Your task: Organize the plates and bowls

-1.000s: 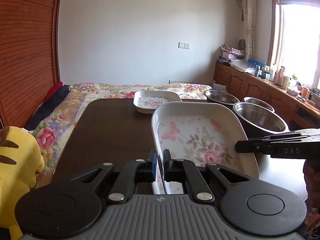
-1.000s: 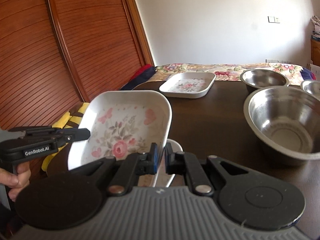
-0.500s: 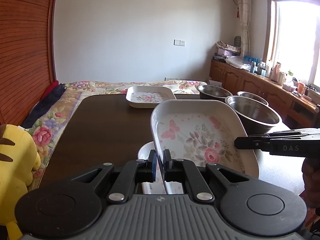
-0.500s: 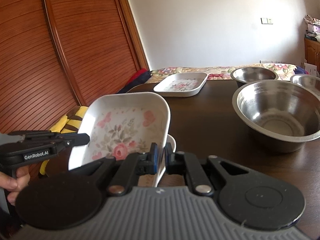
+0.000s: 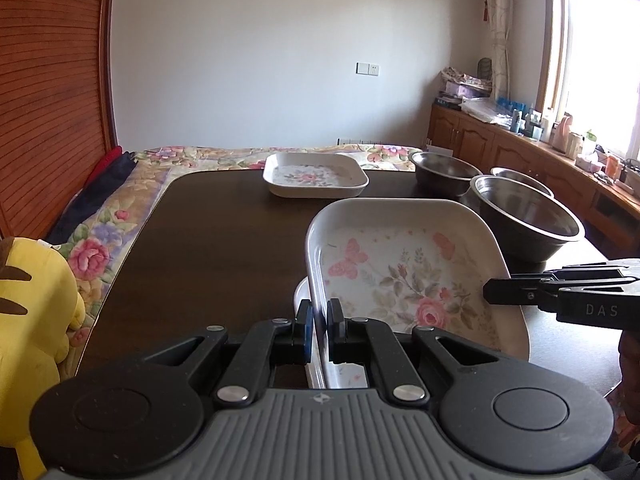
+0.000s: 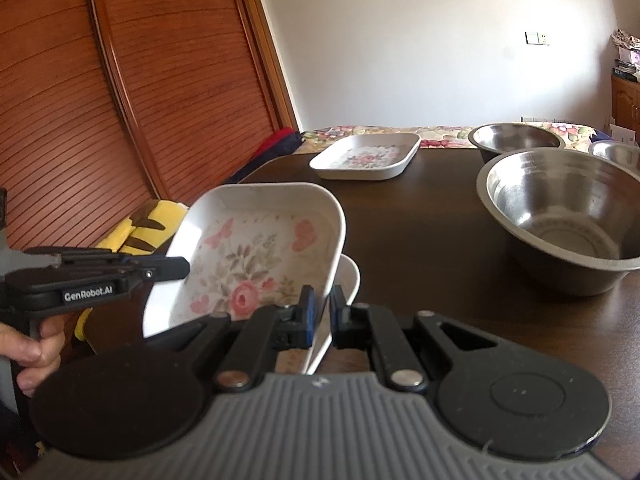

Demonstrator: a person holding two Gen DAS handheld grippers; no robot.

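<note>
A white floral plate (image 5: 408, 276) (image 6: 256, 252) hangs tilted just above a second white plate (image 5: 300, 300) (image 6: 349, 284) near the table's front edge. My left gripper (image 5: 319, 320) is shut on the held plate's left rim. My right gripper (image 6: 323, 312) is shut on its right rim. Each gripper shows in the other's view: the right one (image 5: 490, 292) at the right, the left one (image 6: 178, 269) at the left. A third floral plate (image 5: 316, 178) (image 6: 366, 156) rests at the table's far side.
Three steel bowls stand on the right of the dark table (image 5: 200, 240): a large one (image 5: 528, 216) (image 6: 560, 208) and two behind it (image 5: 444, 172) (image 5: 520, 178). A yellow plush toy (image 5: 32, 300) sits off the left edge. A bed lies beyond.
Both grippers have carried the floral plate back toward the near edge and down. The plate beneath it has come into view, and the far plate and bowls look further off.
</note>
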